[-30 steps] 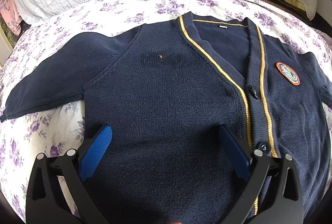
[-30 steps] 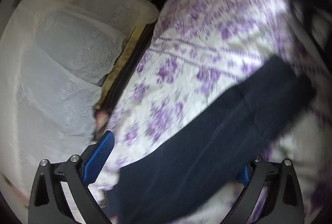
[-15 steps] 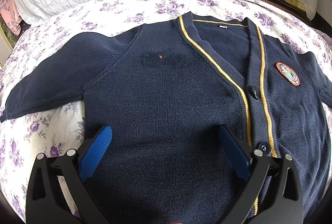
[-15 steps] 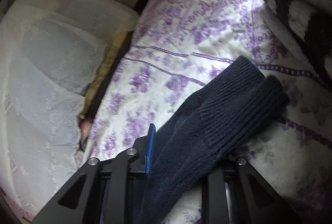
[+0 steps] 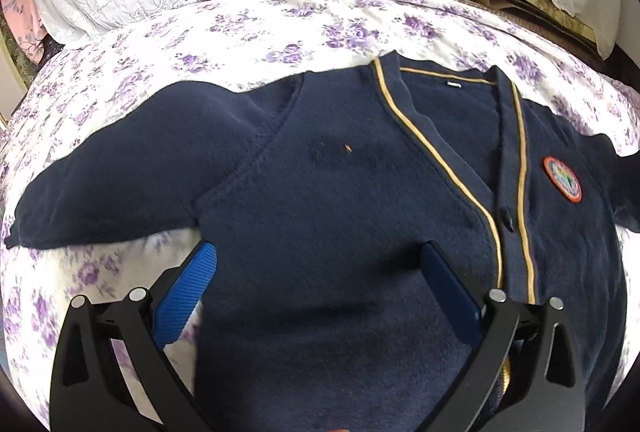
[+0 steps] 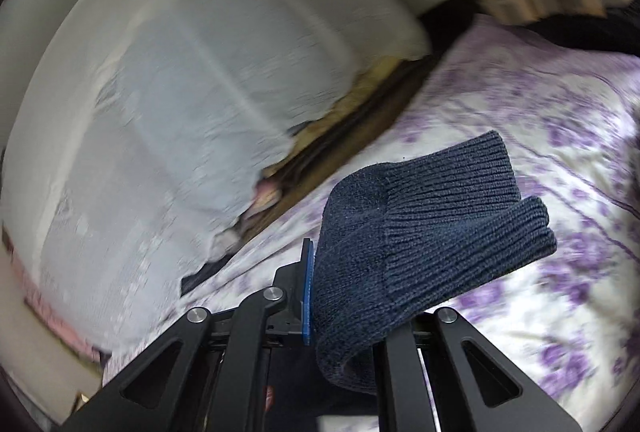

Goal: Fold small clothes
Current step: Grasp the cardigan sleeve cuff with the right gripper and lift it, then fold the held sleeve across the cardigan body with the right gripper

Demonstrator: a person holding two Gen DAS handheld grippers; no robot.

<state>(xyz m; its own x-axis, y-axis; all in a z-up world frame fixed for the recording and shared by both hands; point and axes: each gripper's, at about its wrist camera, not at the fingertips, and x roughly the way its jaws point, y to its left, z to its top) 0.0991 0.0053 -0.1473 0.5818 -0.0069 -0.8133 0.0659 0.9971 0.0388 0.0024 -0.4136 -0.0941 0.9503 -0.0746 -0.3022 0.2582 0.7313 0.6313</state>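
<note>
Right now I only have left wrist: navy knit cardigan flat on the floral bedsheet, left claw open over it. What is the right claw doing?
Observer: The right claw is shut on the ribbed cuff of the navy knit cardigan's sleeve.
Operator: Cuff flat on the bed?
Observer: No, it is lifted above the purple floral bedsheet, and the cuff end droops past the fingers.
Operator: Anything near it?
Observer: A white lace cover lies to its left, blurred.
</note>
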